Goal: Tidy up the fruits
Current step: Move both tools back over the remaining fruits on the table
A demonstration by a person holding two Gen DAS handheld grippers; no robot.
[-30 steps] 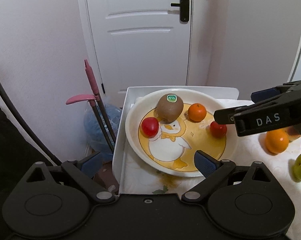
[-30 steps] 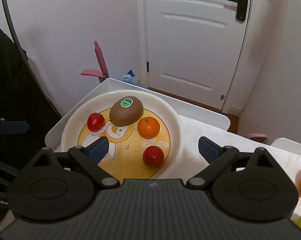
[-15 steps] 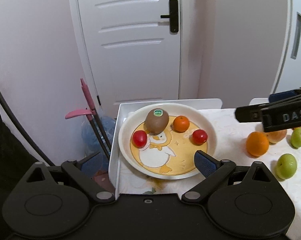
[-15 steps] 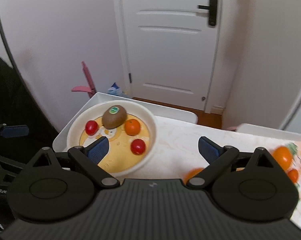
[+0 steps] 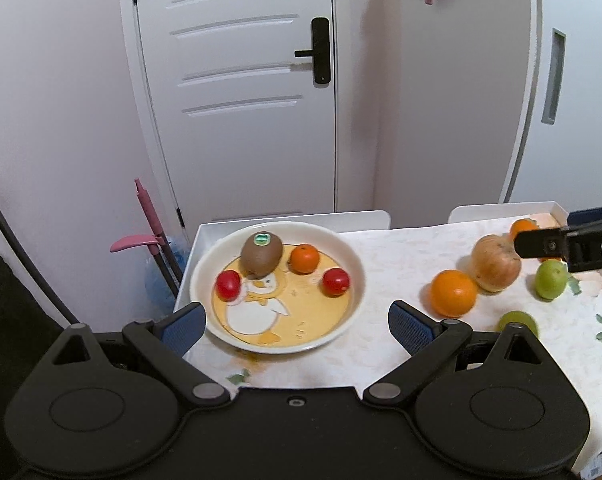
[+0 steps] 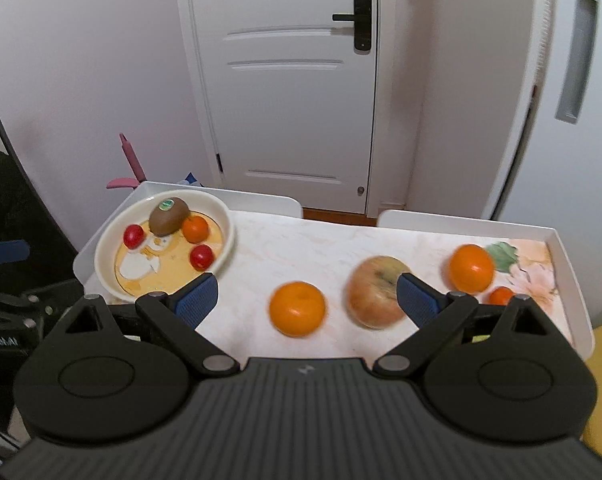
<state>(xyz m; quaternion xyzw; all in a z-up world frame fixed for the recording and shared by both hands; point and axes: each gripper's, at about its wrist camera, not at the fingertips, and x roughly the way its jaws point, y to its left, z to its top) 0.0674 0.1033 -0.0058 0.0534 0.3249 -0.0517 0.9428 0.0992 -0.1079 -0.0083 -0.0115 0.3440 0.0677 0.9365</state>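
**Four fruits counted on the plate, six on the table**

One plate [image 5: 343, 320] with a duck picture is seen at the left end of the table [image 5: 381, 264]. Four fruits are held in it: one kiwi [image 5: 261, 254] with a green sticker, one small orange [image 5: 304, 258] just beside it, and two red tomatoes [image 5: 227, 285] set apart, the second [image 5: 336, 281] nearer the plate's right side.

Six fruits are seen loose on the table: one large orange [image 5: 453, 293] touching one apple [image 5: 496, 263], two green fruits [image 5: 550, 279], a second large orange [image 6: 471, 268], and a second small orange [image 6: 501, 295] beside it.

The left gripper [image 5: 297, 326] is held released over the plate's near rim, nothing between its blue pads. The right gripper [image 6: 307, 300] is likewise spread wide and empty, with the large orange and the apple framed between its fingers, untouched.
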